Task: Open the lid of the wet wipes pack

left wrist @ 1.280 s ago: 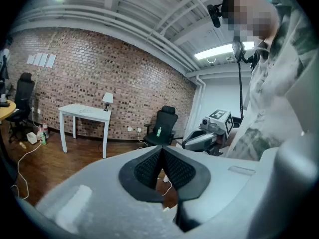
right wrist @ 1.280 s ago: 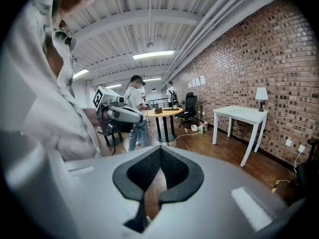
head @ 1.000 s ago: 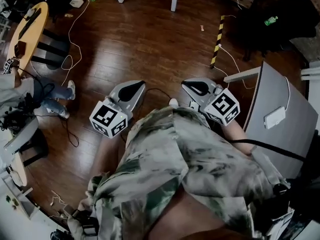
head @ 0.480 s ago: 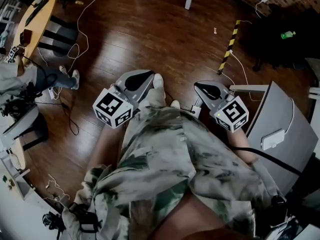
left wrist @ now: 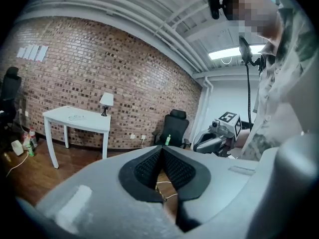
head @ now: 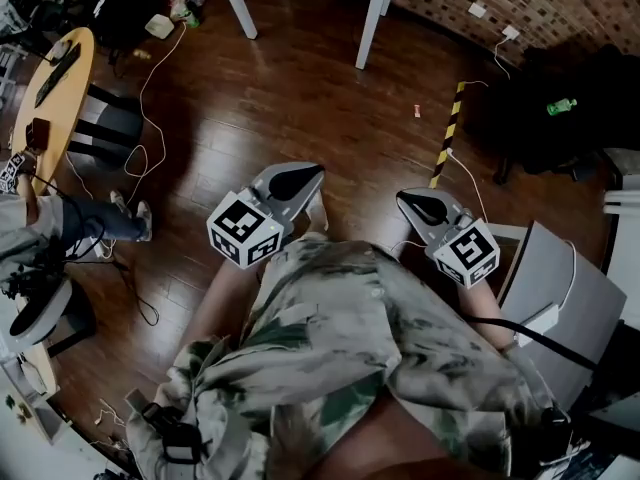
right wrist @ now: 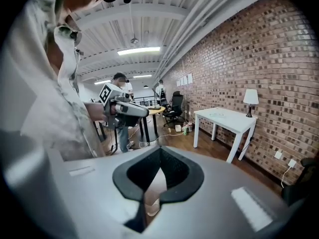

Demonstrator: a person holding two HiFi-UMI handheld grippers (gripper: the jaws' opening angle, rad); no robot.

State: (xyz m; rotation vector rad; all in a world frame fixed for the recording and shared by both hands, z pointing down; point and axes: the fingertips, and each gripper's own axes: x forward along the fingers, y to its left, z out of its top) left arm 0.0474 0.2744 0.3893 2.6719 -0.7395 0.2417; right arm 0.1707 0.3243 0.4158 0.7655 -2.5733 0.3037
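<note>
Over at ten o'clock in the head view stands a round yellow table (head: 62, 73). A seated person's jeans leg (head: 95, 218) stretches out just below it, with cables trailing across the wooden floor (head: 300, 88).

The person with the tools stands mid-room in a patterned shirt (head: 350, 338). The left claw (head: 312, 174) is held out in front of the chest, pointing toward one o'clock. In its own view the left claw's dark pads (left wrist: 147, 166) meet at the tip with nothing between them. A white table (left wrist: 77, 118) with a small lamp (left wrist: 105, 101) stands against the brick wall at nine o'clock there, and a black office chair (left wrist: 173, 126) near centre.

A yellow-and-black striped strip (head: 450, 133) lies on the floor between the two tools, toward twelve o'clock. The right claw (head: 408, 200) points toward ten o'clock. Its pads (right wrist: 174, 171) are likewise pressed together on nothing.

A green bottle (head: 562, 106) lies at two o'clock, and a grey surface (head: 555, 278) sits at four o'clock. No view shows the wet wipes pack.
</note>
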